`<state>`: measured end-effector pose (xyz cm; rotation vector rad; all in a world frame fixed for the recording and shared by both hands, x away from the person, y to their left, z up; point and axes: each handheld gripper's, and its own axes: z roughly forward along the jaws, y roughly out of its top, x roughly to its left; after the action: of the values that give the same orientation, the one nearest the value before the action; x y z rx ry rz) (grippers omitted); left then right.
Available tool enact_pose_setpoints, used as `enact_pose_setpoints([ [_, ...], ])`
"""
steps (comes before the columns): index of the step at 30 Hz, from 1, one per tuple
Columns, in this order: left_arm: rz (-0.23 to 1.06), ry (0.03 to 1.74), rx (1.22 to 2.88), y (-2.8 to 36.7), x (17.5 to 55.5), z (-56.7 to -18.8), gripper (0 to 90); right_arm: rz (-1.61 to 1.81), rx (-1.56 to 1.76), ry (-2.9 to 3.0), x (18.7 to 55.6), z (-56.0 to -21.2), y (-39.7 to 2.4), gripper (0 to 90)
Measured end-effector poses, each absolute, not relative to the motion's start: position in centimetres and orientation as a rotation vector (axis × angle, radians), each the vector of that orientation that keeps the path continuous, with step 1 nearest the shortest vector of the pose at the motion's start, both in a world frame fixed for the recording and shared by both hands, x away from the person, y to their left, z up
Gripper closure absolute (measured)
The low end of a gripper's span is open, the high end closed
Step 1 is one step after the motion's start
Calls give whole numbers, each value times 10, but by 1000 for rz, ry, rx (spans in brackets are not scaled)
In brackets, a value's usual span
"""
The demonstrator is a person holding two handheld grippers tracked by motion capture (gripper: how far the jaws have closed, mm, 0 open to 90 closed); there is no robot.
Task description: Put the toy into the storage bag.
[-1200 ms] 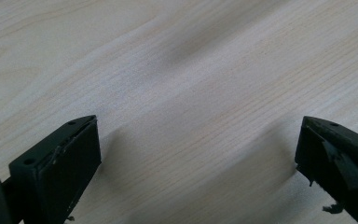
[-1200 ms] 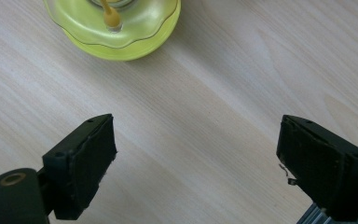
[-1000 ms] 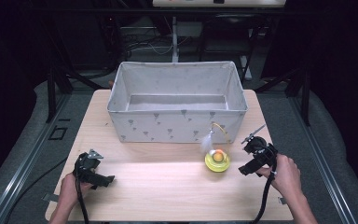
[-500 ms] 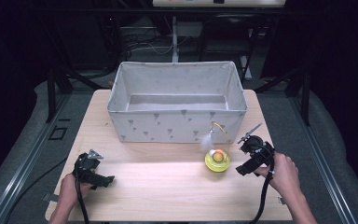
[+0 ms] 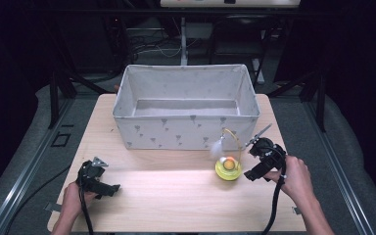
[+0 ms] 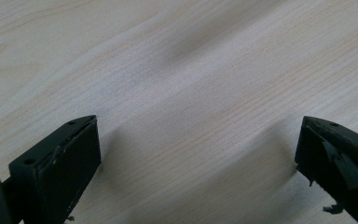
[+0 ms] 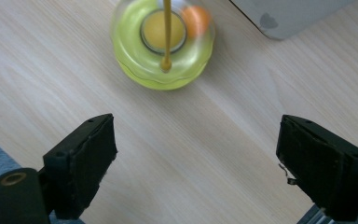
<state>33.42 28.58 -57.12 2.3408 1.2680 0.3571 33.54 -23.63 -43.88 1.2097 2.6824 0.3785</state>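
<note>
Bare table point(image 5: 166, 196) lies open; the fabric bin point(image 5: 186, 129) blocks behind the toy point(image 5: 228, 168).

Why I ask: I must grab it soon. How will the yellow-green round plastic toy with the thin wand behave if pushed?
The yellow-green round plastic toy probably slides on its flat base. Its thin curved wand looks springy and would likely wobble.

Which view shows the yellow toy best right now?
The right gripper view: the toy sits close ahead of the open right gripper, its round yellow-green base, orange ball and wire stem visible from above, slightly blurred. The high view shows the toy small, beside the bin, with its arched wire and white tuft. The left gripper view shows table.
</note>
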Motion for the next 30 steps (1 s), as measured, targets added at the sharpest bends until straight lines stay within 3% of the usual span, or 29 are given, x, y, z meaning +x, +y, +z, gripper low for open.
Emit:
enact_pose_setpoints([
  [10, 357, 1267, 2344, 285, 334, -572, 1, 414, 1139, 2695, 343, -423, -220, 115],
  [18, 358, 1268, 2343, 285, 334, -572, 1, 442, 1094, 2723, 357, -408, -201, 170],
  [22, 358, 1266, 2345, 285, 334, -572, 1, 425, 1053, 2729, 361, -401, -196, 275],
  [23, 359, 1266, 2344, 285, 334, -572, 1, 408, 1036, 2736, 364, -397, -191, 386],
  [25, 361, 1266, 2343, 285, 334, -572, 1, 403, 1031, 2732, 364, -396, -189, 418],
  [28, 360, 1267, 2343, 285, 334, -572, 1, 367, 1006, 2731, 368, -390, -183, 527],
  [29, 360, 1267, 2344, 286, 334, -572, 1, 368, 1003, 2732, 369, -387, -181, 609],
  [30, 360, 1267, 2344, 286, 334, -572, 1, 368, 1003, 2732, 369, -387, -181, 609],
])
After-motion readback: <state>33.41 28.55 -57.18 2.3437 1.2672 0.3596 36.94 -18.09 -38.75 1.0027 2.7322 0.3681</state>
